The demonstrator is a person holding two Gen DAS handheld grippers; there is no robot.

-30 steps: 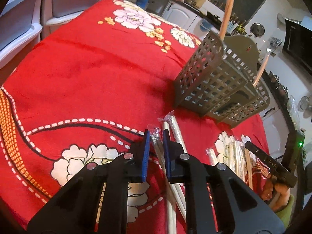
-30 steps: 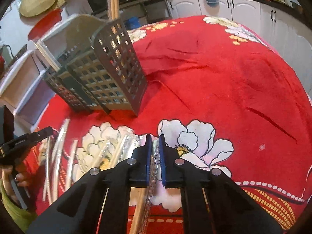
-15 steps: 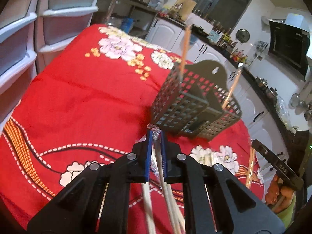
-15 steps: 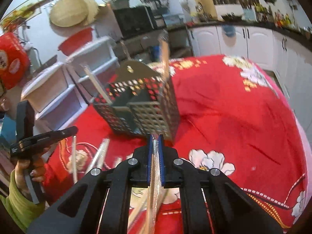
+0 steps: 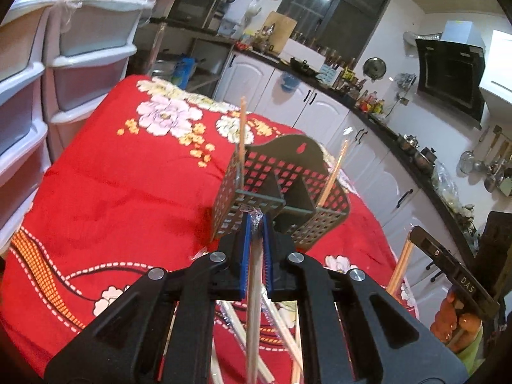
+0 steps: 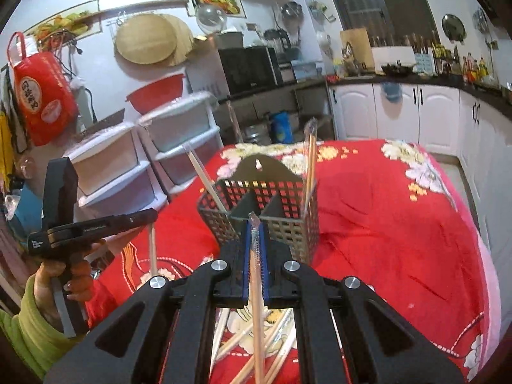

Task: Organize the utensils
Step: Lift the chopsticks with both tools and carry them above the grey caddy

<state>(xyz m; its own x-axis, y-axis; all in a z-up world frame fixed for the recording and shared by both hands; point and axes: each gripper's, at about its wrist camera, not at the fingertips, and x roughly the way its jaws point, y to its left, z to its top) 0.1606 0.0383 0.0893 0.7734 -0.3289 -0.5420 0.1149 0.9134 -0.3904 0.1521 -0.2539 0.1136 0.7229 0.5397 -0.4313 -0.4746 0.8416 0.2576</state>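
Observation:
A dark perforated utensil caddy (image 5: 281, 188) (image 6: 262, 211) with inner dividers stands on the red flowered cloth. Wrapped chopsticks (image 5: 242, 137) (image 6: 309, 163) stand in its outer compartments. My left gripper (image 5: 255, 220) is shut on a plastic-wrapped pair of chopsticks (image 5: 254, 288), held above the cloth just in front of the caddy. My right gripper (image 6: 254, 224) is shut on another wrapped pair of chopsticks (image 6: 256, 288), also raised in front of the caddy. Several more wrapped chopsticks (image 6: 281, 329) (image 5: 281, 326) lie on the cloth beneath both grippers.
White plastic drawer units (image 5: 64, 64) (image 6: 153, 156) stand beside the table's far-left edge. Kitchen cabinets and a counter (image 5: 320, 105) run behind. The other hand-held gripper shows at the side in each view, on the right (image 5: 454, 284) and on the left (image 6: 80, 227).
Both grippers closed on wrapped chopsticks on the cloth and rose with them, tilting upward, so the caddy now sits lower and centred in each view.

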